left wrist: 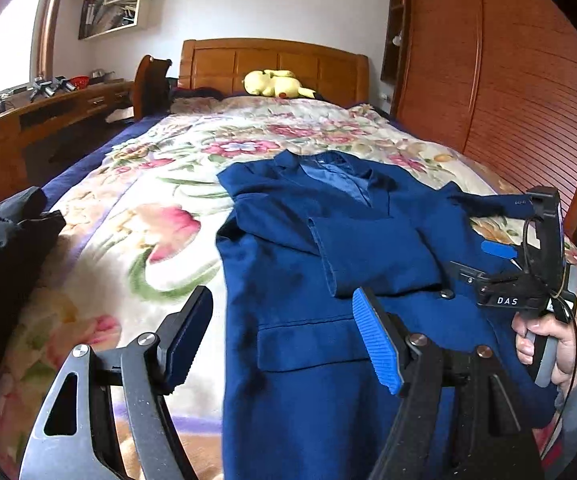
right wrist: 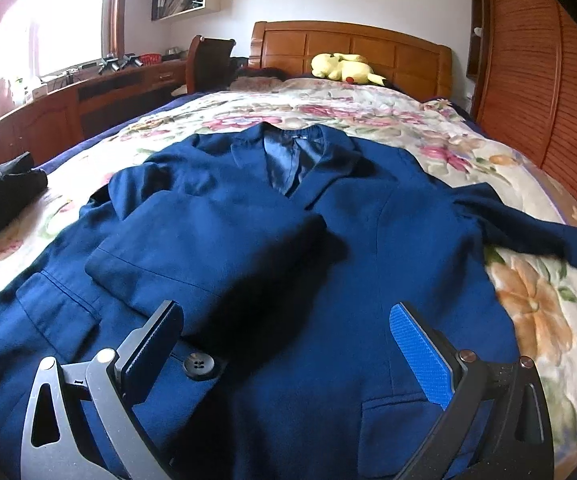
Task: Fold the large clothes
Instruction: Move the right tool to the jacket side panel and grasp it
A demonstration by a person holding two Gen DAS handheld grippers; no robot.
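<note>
The left gripper (left wrist: 284, 336) is hovering with its fingers spread wide and nothing between them, above the near left part of a blue suit jacket (left wrist: 328, 260). The right gripper (right wrist: 284, 352) is also gaping, holding nothing, poised low over the jacket's front near a dark button (right wrist: 198, 366).

The jacket is lying face up on a floral bedspread (left wrist: 136, 216), collar toward the far headboard (left wrist: 272, 64). One sleeve (right wrist: 208, 244) is lying folded across the chest; the other sleeve (right wrist: 548, 236) is stretching out right, its cuff nearing the bed's right edge. Bare bedspread is showing left of and beyond the jacket. A dark garment (left wrist: 0, 240) is sitting at the near left edge. A yellow plush toy (left wrist: 274, 83) is resting by the headboard. A wooden wardrobe (left wrist: 508, 80) is standing close on the right.
</note>
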